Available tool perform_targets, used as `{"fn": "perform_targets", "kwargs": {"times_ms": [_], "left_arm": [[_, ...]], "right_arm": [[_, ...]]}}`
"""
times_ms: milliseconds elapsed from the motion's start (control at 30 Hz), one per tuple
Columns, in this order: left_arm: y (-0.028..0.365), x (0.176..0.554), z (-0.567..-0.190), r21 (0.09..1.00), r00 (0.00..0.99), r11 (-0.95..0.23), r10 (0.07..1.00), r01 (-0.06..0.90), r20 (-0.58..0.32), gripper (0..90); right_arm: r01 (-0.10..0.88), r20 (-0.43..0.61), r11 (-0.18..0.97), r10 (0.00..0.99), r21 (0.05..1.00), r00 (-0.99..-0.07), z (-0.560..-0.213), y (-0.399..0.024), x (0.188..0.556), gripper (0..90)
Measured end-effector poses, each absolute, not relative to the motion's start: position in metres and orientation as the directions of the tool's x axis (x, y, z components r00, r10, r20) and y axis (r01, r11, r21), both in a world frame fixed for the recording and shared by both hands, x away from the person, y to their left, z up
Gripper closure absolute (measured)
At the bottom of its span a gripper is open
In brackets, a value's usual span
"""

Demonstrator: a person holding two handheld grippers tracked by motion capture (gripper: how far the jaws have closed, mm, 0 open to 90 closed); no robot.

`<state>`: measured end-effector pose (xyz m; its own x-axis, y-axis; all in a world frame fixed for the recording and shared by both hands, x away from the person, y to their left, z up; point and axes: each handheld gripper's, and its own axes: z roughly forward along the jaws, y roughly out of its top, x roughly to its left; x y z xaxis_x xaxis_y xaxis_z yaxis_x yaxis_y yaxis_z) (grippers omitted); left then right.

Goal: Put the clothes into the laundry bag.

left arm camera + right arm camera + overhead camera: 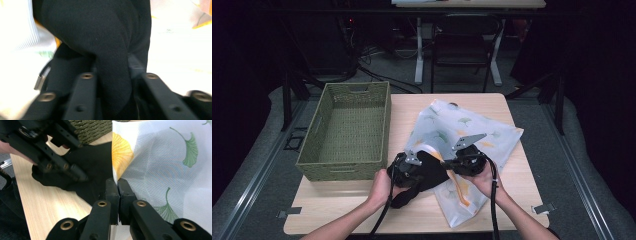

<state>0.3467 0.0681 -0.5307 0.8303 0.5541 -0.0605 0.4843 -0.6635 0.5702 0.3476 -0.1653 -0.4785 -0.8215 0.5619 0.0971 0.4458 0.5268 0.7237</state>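
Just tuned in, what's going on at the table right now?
A person holds a gripper in each hand over a wooden table. The left gripper is shut on a black cloth, apparently feeding it into a white mesh bag printed with ginkgo leaves. The right gripper is shut on the bag's edge, seemingly holding its mouth open. A green woven basket sits at the table's left, with nothing visible inside.

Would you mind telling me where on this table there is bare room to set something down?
The light wooden table lies bare along its near-left edge, in front of the green woven basket, and in a thin strip on the right, beyond the white leaf-printed mesh bag. The basket's inside looks empty. The centre is crowded: the left gripper grips a black cloth, the right gripper pinches the bag.
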Motion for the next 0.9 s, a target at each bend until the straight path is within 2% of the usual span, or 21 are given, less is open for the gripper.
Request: {"fn": "perform_targets", "kwargs": {"times_ms": [33,133,167,267,333,367,467,633,733,800,900], "left_arm": [[0.069,0.345,-0.531,0.573,0.821,-0.660,0.570,0.486,-0.040,40.7],[0.069,0.342,-0.522,0.606,0.802,-0.630,0.597,0.486,-0.022,24.3],[0.067,0.344,-0.518,0.621,0.798,-0.609,0.602,0.493,-0.042,21.0],[0.055,0.351,-0.515,0.628,0.789,-0.613,0.615,0.479,-0.002,18.8],[0.050,0.355,-0.518,0.616,0.785,-0.620,0.619,0.486,0.004,20.3],[0.041,0.360,-0.528,0.588,0.781,-0.644,0.624,0.489,0.034,22.3],[0.039,0.365,-0.539,0.573,0.781,-0.651,0.624,0.499,0.028,27.8],[0.044,0.364,-0.544,0.585,0.798,-0.647,0.603,0.489,0.000,48.0],[0.048,0.369,-0.545,0.590,0.811,-0.637,0.582,0.495,-0.053,57.7],[0.049,0.369,-0.544,0.596,0.814,-0.631,0.577,0.498,-0.069,62.4],[0.050,0.368,-0.543,0.600,0.822,-0.636,0.566,0.485,-0.064,64.6]], "right_arm": [[0.450,0.099,0.529,0.563,0.720,-0.820,-0.479,-0.165,0.347,88.9],[0.448,0.096,0.529,0.564,0.721,-0.820,-0.479,-0.165,0.347,88.8],[0.448,0.096,0.529,0.564,0.721,-0.820,-0.479,-0.165,0.347,88.9],[0.442,0.088,0.534,0.562,0.720,-0.823,-0.479,-0.163,0.347,88.9],[0.441,0.087,0.532,0.562,0.723,-0.822,-0.479,-0.162,0.347,88.9],[0.443,0.091,0.532,0.562,0.721,-0.822,-0.479,-0.161,0.347,88.8],[0.446,0.094,0.530,0.563,0.721,-0.821,-0.479,-0.162,0.347,88.8],[0.448,0.095,0.529,0.565,0.721,-0.820,-0.480,-0.164,0.348,88.9],[0.456,0.102,0.529,0.567,0.716,-0.817,-0.481,-0.162,0.347,88.8],[0.449,0.096,0.533,0.563,0.717,-0.821,-0.481,-0.162,0.348,88.9],[0.450,0.096,0.532,0.564,0.717,-0.820,-0.481,-0.161,0.347,88.9]]}}
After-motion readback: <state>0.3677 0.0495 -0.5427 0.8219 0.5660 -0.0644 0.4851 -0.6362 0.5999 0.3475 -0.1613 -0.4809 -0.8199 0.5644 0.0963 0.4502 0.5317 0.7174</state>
